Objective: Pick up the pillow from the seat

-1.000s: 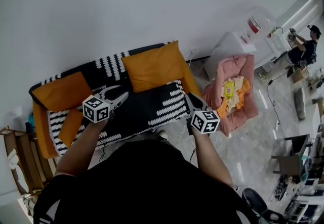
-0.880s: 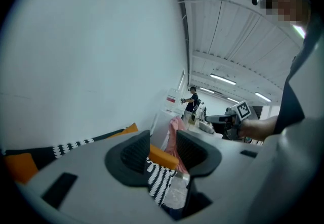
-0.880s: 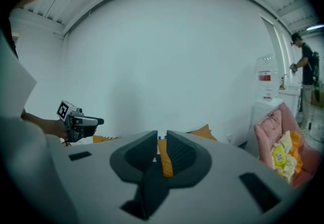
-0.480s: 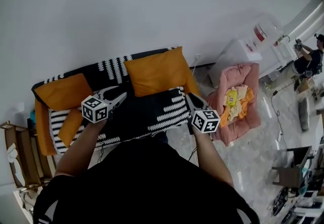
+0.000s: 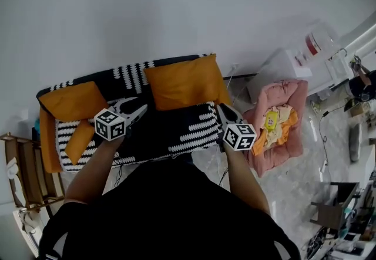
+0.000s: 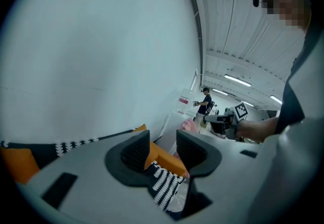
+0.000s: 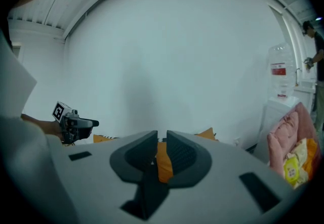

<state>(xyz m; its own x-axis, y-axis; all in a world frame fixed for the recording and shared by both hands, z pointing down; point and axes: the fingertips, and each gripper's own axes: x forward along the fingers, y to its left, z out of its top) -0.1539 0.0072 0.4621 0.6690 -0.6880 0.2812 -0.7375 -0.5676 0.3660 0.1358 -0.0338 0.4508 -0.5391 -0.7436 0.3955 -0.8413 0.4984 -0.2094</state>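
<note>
Pillow: we see the large orange pillow (image 5: 181, 81) on the sofa (image 5: 176, 130), propped against the backrest toward the right end in the head view. Neither gripper touches it.
Sofa: we make out a black-and-white striped cover over the seat and backrest.
Left gripper: the left gripper (image 5: 136, 106) hangs over the seat just left of the pillow. In its own view (image 6: 162, 139) the jaws stand partly apart with nothing between the pads. Through the gap we see only the striped cover and an orange edge farther off.
Right gripper: the right gripper (image 5: 222, 110) sits off the sofa's right front corner, near the pillow's lower right edge. In its own view (image 7: 162, 139) the jaws are drawn together to a thin slit and hold nothing, and the orange showing in the slit lies well beyond them.
Other cushions: a second orange pillow (image 5: 73, 100) leans at the left end, with a small orange cushion (image 5: 79, 140) on the seat below it.
Beside the sofa: a pink beanbag (image 5: 291, 135) carries yellow and orange items, possibly soft toys, though we cannot tell.
</note>
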